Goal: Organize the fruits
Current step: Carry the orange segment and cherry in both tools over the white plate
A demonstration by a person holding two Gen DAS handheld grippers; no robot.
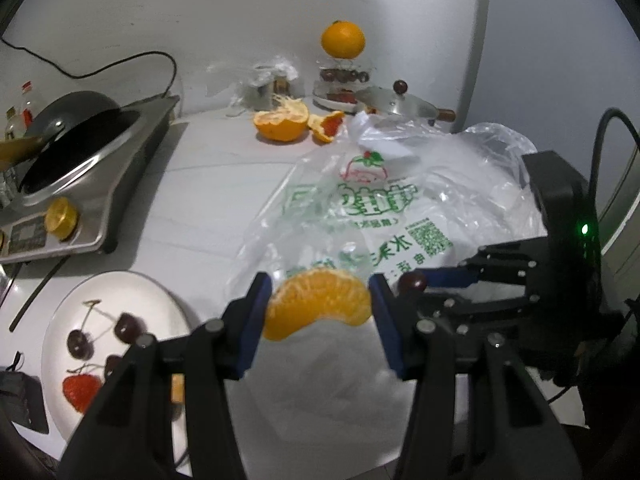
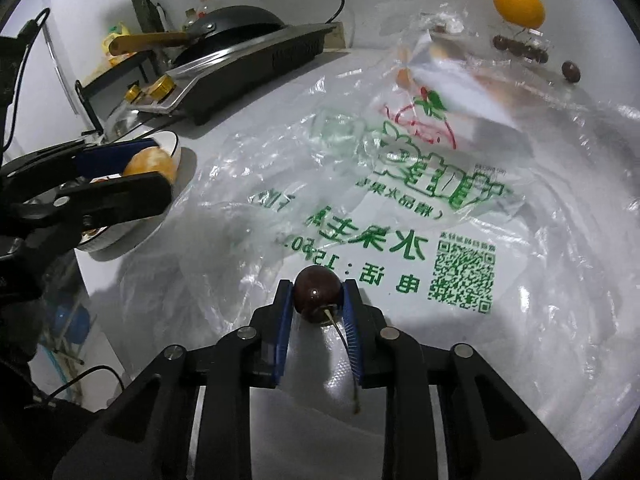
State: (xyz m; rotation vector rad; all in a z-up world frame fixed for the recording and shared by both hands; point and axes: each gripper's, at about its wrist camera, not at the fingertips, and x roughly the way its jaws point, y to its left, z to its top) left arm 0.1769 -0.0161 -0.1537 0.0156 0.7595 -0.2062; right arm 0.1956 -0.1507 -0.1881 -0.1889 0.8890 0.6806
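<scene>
Left hand-held gripper (image 1: 320,304) pinches an orange segment (image 1: 318,302), right hand-held gripper (image 2: 318,300) a cherry (image 2: 317,294); plate (image 1: 132,292) partly hidden.

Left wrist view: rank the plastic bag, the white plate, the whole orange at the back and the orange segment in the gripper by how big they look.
1. Plastic bag
2. White plate
3. Orange segment, inflated by nearness to the camera
4. Whole orange, far back, so likely bigger in reality than the segment

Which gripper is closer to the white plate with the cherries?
Left. The left gripper hangs beside the white plate; the right gripper is farther, over the clear plastic bag.
</scene>
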